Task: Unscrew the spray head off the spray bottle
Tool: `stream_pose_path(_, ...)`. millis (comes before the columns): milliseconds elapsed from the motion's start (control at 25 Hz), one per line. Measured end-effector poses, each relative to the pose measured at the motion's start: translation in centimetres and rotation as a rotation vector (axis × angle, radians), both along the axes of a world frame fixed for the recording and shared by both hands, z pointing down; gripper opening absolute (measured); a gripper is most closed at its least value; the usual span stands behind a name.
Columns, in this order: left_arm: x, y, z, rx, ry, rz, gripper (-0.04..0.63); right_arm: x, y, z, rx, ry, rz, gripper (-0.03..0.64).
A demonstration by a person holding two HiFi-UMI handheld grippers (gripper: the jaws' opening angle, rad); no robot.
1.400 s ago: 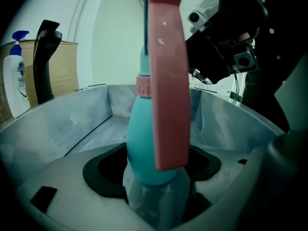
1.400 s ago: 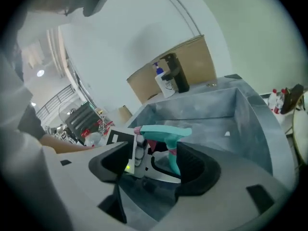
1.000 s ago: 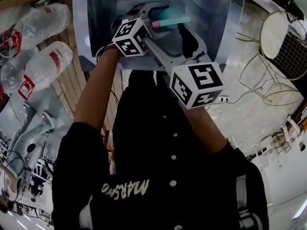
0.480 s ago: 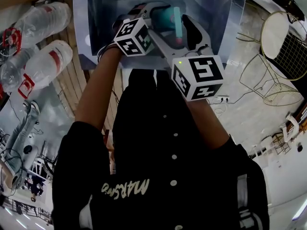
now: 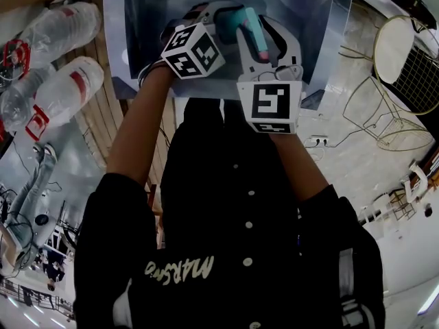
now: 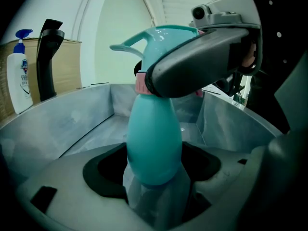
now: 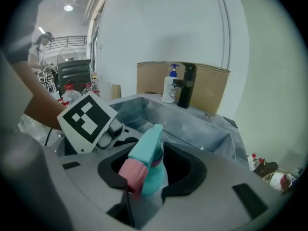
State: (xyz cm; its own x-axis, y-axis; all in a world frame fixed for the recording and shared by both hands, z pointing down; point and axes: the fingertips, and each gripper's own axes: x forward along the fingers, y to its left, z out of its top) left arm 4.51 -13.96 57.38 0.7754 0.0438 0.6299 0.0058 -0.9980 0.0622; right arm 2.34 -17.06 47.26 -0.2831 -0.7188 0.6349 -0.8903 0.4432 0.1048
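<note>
A: Where is the bottle (image 6: 153, 134) at this moment?

B: It is in the air over the metal sink (image 6: 72, 119) and does not stand on the sink floor. The left gripper (image 6: 155, 177) has it. The jaws are closed on the lower part of the teal body, one on each side.

A: And the spray head (image 6: 161, 40)?

B: It sits on the neck of the bottle, with a pink collar (image 6: 140, 83) just under it. In the right gripper view, its pink nozzle (image 7: 131, 173) points toward the camera.

A: What does the right gripper (image 7: 144, 182) do?

B: Its jaws have just been closing. They are now about half closed, with the spray head between them, and the pads lie against the head on both sides. In the left gripper view, one grey finger of it crosses in front of the head, just above the collar.

A: Are the two grippers close together?

B: Yes. The marker cube (image 7: 88, 118) of the left one is just beside the head in the right gripper view.

A: What more is there?

B: On the sink's far edge stands a white soap bottle (image 6: 18, 81) with a blue pump. A black upright thing (image 6: 48, 57) is just beside it, but I cannot tell what it is. Some clear plastic bottles (image 5: 68, 88) lie to the left of the sink, apart from it.
</note>
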Motion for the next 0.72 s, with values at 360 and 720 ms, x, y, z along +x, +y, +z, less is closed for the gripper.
stream_pose_path(360, -0.1, 0.1, 0.0, 0.0, 0.011, 0.026, 0.364, -0.9, 0.5, 0.1, -0.084, -0.089, -0.366, 0.146)
stream_pose_path(720, -0.2, 0.5, 0.1, 0.001, 0.024, 0.064, 0.364, -1.8, 2.1, 0.1, -0.064, 0.003, -1.071, 0.146)
